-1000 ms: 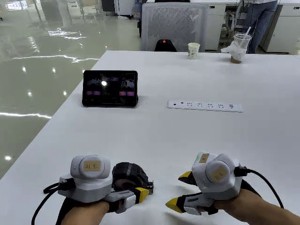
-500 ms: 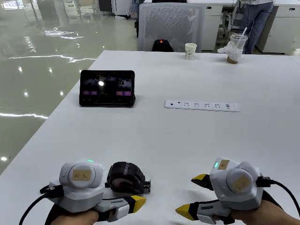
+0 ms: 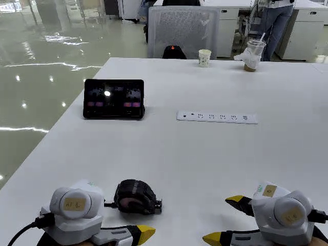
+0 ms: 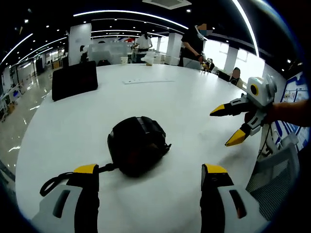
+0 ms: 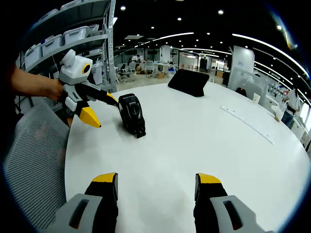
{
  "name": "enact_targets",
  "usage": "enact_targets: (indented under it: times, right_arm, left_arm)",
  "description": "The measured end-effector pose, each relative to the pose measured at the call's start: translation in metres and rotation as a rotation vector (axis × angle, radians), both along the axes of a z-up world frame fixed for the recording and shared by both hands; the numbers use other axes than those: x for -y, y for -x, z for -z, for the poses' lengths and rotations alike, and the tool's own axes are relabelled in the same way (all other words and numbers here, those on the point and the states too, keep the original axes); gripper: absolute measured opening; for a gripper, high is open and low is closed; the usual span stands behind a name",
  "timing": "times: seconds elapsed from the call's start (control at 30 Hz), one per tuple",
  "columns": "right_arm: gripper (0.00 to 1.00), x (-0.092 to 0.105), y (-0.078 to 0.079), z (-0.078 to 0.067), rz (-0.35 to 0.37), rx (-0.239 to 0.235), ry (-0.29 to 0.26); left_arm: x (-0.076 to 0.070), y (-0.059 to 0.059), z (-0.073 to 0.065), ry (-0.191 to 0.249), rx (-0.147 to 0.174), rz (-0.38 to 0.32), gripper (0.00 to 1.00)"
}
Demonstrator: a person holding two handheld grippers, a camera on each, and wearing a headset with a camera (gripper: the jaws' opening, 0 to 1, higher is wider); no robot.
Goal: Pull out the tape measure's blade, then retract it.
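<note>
Down at the front edge of the desk (image 3: 205,154): black tape measure (image 3: 136,197) lying on its side, blade tucked in. Left tongs (image 4: 150,170) spread wide just behind it (tips just short of the case, nothing gripped). Right tongs (image 5: 158,178) spread wide too, bare, well off to the right. Farther back, tablet (image 3: 114,98) and power strip (image 3: 216,117).

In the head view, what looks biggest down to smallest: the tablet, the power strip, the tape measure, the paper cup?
1. tablet
2. tape measure, though nearness to the camera flatters it
3. power strip, longest but thin, so close to the tape measure
4. paper cup, farthest away
</note>
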State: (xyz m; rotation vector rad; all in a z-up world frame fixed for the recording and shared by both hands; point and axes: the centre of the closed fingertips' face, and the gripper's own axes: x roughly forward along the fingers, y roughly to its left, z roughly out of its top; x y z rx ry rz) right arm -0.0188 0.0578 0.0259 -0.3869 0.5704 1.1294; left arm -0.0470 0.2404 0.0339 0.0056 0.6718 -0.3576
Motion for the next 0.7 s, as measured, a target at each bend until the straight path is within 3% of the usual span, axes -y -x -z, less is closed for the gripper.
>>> enact_targets:
  times: [0.23, 0.37, 0.47, 0.7]
  right_arm:
    - [0.68, 0.013, 0.005, -0.001, 0.028, 0.008, -0.013]
    - [0.72, 0.021, 0.007, -0.004, 0.046, 0.016, -0.032]
    - [0.78, 0.026, 0.009, -0.006, 0.063, 0.007, -0.046]
    - [0.82, 0.041, 0.013, -0.005, 0.085, 0.023, -0.041]
  left_arm:
    - [-0.001, 0.005, -0.004, -0.009, 0.029, 0.025, 0.84]
    - [0.000, 0.008, -0.008, 0.009, 0.045, 0.035, 0.86]
    - [0.001, 0.010, -0.009, 0.006, 0.052, 0.048, 0.88]
    - [0.003, 0.013, -0.014, -0.016, 0.074, 0.088, 0.92]
